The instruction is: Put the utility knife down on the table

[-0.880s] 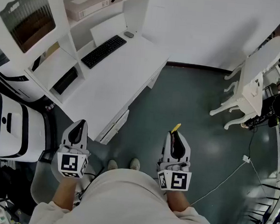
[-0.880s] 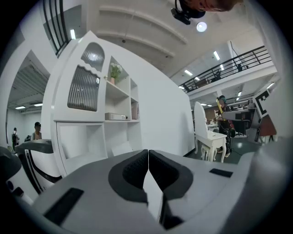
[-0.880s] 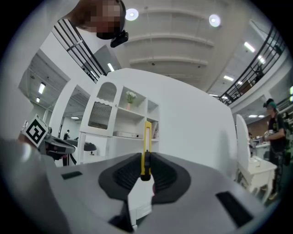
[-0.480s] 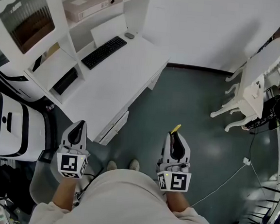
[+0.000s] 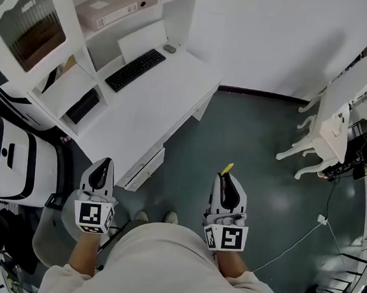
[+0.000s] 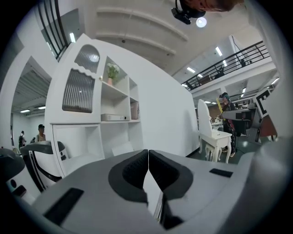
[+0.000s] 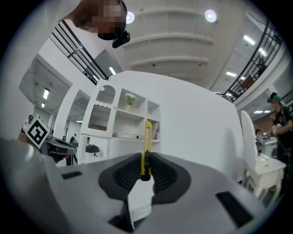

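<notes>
We stand well apart from the white tabletop (image 5: 155, 108), the yellow utility knife (image 7: 147, 141) clamped upright in our right gripper (image 5: 226, 178) jaws and our left gripper (image 5: 105, 164) jaws closed on nothing, so carrying it over and setting it down remain.

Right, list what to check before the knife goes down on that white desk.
1. Grip on the utility knife: ok. The right gripper has its fingers pressed on it, with the knife upright between them.
2. Left gripper free: ok. Its fingers are together with nothing between them.
3. Bare landing spot: ok. The near part of the desk is bare; the keyboard and mouse lie further back.
4. Knife over the desk: not ok. The right gripper is above the floor, to the right of the desk.
5. Blade retracted: cannot tell.
</notes>
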### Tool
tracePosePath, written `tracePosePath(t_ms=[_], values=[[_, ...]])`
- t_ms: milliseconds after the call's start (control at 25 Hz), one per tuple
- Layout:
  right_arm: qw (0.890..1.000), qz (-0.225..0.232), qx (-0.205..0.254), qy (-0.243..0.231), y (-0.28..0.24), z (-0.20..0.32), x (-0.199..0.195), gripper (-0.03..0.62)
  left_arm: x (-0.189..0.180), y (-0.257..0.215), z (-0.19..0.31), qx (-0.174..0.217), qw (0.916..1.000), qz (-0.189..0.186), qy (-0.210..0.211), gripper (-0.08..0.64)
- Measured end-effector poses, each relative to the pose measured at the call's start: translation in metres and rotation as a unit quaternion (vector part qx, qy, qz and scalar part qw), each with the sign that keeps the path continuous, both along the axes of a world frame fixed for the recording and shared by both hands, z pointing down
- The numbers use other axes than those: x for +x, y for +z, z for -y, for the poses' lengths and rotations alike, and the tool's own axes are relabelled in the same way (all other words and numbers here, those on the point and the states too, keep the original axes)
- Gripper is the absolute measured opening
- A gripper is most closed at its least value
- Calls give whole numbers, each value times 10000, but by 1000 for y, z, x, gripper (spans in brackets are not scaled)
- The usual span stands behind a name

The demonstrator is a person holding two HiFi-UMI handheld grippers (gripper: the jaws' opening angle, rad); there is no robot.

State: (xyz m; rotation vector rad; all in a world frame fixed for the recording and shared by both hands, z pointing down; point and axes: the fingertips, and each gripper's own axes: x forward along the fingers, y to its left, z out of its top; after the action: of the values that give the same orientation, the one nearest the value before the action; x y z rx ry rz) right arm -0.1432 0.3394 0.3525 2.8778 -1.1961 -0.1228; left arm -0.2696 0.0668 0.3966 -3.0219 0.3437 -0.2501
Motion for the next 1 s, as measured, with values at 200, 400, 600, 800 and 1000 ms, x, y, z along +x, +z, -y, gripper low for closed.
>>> tracePosePath(t_ms=[200,400,600,800,1000], values=[[9998,-27,-17,-184,-1,-12,17,67,9,-1,-20,14,9999,-22,-149,6],[9996,8,-39,-287,1,-10,33,67,16,2,-22,-13,9997,11,-251,6],[9995,24,-65,-316,3,8,54,67,39,5,-7,-50,9997,-7,-233,6],[9996,26,-162,-239,10,37,85,67,80,15,23,-153,9998,-33,-118,6],[9995,-6,-269,-145,12,69,125,67,125,20,55,-245,9996,-110,-4,6]])
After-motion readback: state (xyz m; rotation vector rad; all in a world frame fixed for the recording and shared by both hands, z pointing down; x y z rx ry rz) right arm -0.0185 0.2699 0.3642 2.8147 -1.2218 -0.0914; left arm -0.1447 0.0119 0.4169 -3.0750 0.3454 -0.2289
